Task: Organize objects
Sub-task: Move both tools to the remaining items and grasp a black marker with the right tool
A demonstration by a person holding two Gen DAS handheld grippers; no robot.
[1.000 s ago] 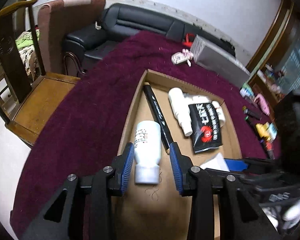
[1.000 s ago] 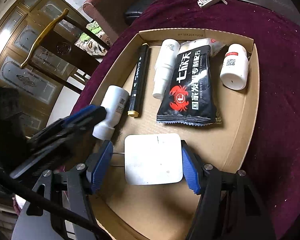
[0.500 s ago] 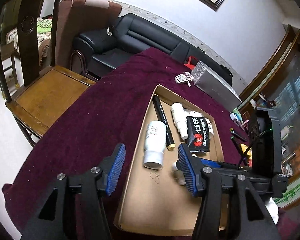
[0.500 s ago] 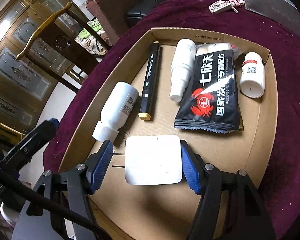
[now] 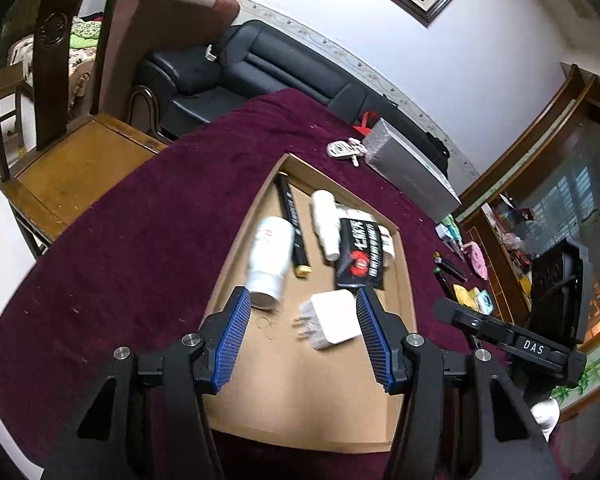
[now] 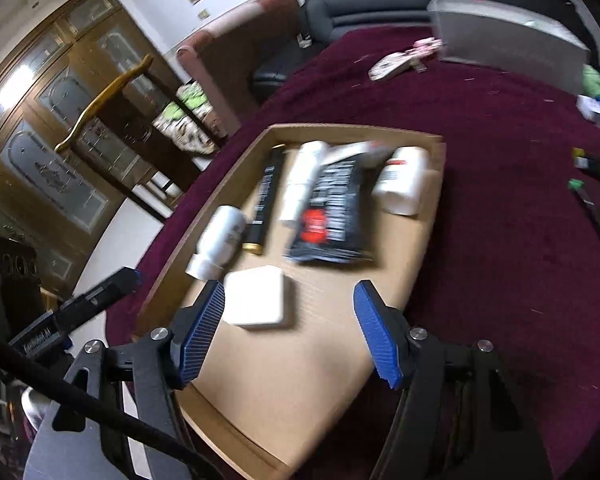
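Note:
A shallow cardboard tray [image 5: 300,392] [image 6: 300,380] lies on the maroon tablecloth. In it lie a white bottle [image 5: 270,258] [image 6: 218,240], a black marker [image 5: 292,224] [image 6: 266,196], a white tube [image 5: 325,224] [image 6: 302,180], a black snack packet [image 5: 360,254] [image 6: 332,208], a small white jar [image 6: 402,180] and a white charger [image 5: 334,320] [image 6: 258,296]. My left gripper [image 5: 300,336] is open and empty above the tray's near part. My right gripper [image 6: 288,332] is open and empty, held above the tray, the charger lying free by its left finger.
A grey box [image 5: 408,168] [image 6: 508,48] and a key fob [image 5: 340,148] [image 6: 396,64] lie at the table's far side. Markers and small items [image 5: 456,276] [image 6: 596,184] lie right of the tray. A wooden chair [image 5: 60,152] stands left, a black sofa [image 5: 260,68] behind.
The right gripper let go of the white charger, opened wider and lifted back. The left gripper kept rising and pulling back from the white bottle, which stays in the tray.

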